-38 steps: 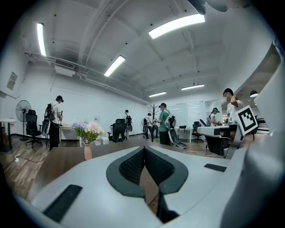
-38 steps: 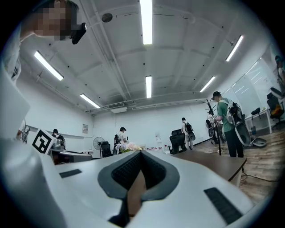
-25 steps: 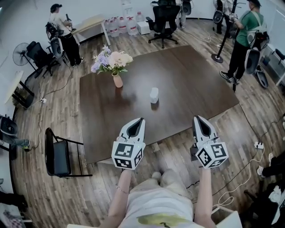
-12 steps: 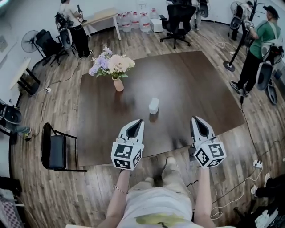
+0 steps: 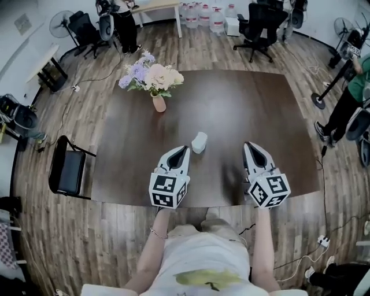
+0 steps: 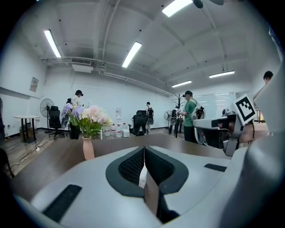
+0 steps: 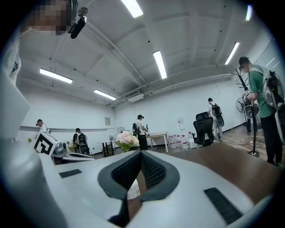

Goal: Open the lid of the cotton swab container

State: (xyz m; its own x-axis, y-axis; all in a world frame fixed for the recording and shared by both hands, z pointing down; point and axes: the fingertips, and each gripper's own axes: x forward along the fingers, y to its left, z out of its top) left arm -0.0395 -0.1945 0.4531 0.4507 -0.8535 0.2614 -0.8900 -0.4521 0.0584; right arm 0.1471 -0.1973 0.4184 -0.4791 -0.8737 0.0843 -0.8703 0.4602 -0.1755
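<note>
The cotton swab container is a small white tub with its lid on, standing near the middle of the dark wooden table. My left gripper is shut and empty, its tip just to the near left of the container and apart from it. My right gripper is also shut and empty, a hand's width to the right of the tub. In the left gripper view only a white sliver of the container shows behind the closed jaws of the left gripper. The right gripper view shows the container low behind the right gripper.
A pink vase of flowers stands on the table's far left part. A black chair is beside the table's left edge. Office chairs, water bottles and standing people line the far wall; a person in green is at the right.
The person has stepped up to the table. Both grippers moved forward over its near edge and now flank the container much more closely. Both stay shut.
</note>
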